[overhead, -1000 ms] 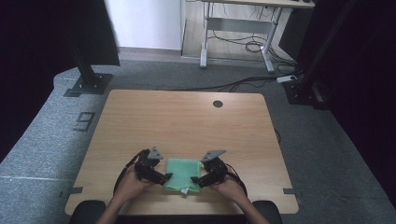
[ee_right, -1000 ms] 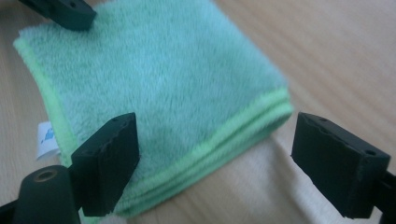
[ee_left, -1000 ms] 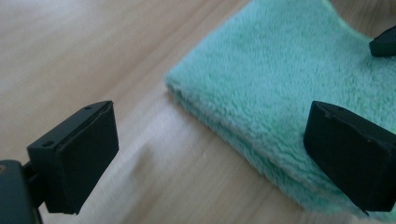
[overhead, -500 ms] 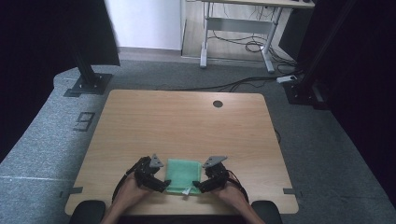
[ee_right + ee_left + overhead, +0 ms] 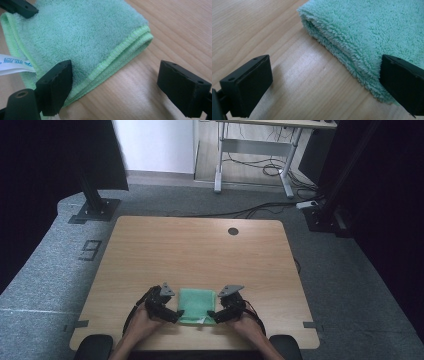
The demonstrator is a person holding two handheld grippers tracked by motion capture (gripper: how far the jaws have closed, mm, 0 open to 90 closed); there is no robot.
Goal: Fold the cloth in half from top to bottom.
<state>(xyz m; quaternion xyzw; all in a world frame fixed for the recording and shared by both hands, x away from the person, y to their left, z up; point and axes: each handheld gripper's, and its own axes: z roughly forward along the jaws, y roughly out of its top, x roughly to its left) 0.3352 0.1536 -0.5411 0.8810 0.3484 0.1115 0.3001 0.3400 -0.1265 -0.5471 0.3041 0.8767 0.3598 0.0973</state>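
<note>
Both claws stand apart, clamped on nothing. Your left claw (image 5: 176, 315) straddles the folded green cloth's (image 5: 197, 305) left edge, your right claw (image 5: 211, 315) its stitched right edge (image 5: 120, 53), one jaw of each over the pile. Cloth lies flat near the counter's (image 5: 200, 250) front edge. Risk: close too high and you pinch only the top layer, so the fold peels open; its paper tag (image 5: 15, 65) may snag.

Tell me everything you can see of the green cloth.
The cloth is mint-green terry, fluffy, folded into a flat stack of layers with a stitched lighter-green hem along one side. A white printed label sticks out from its near edge. It lies flat on the wooden table, near the front edge, between the two open grippers: left gripper at its left side, right gripper at its right, neither closed on it.
</note>
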